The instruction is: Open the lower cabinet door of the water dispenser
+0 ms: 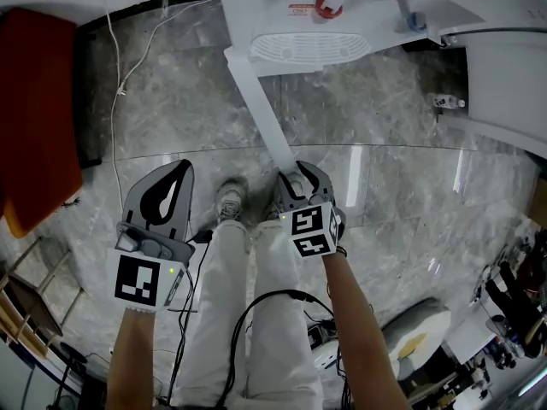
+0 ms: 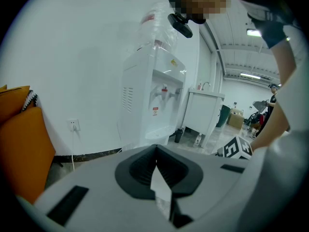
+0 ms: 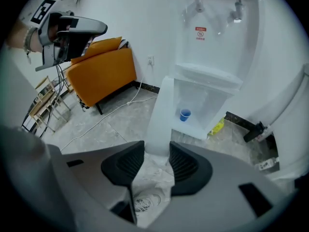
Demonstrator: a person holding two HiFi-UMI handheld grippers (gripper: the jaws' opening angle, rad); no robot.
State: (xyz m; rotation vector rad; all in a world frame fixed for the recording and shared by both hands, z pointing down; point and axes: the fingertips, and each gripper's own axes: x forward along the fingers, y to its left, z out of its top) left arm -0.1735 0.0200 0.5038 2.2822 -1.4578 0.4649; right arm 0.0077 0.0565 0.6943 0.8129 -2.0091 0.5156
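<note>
The white water dispenser (image 1: 308,24) stands at the top of the head view. Its lower cabinet door (image 1: 261,101) is swung out toward me, edge on. My right gripper (image 1: 299,179) is at the door's free end, jaws open. In the right gripper view the door (image 3: 159,115) stands just beyond the open right gripper (image 3: 157,161), untouched by the pads. Inside the open cabinet are a blue cup (image 3: 185,114) and something yellow (image 3: 218,126). My left gripper (image 1: 175,178) hangs to the left, shut and empty. In its own view the left gripper (image 2: 155,161) faces the dispenser (image 2: 145,110) from a distance.
An orange seat (image 1: 34,118) stands at the left by the wall. A white cable (image 1: 115,118) runs across the marble floor from the wall socket. A white cabinet (image 1: 504,84) stands right of the dispenser, with a small bottle (image 1: 449,102) at its foot. My shoe (image 1: 231,199) is below the door.
</note>
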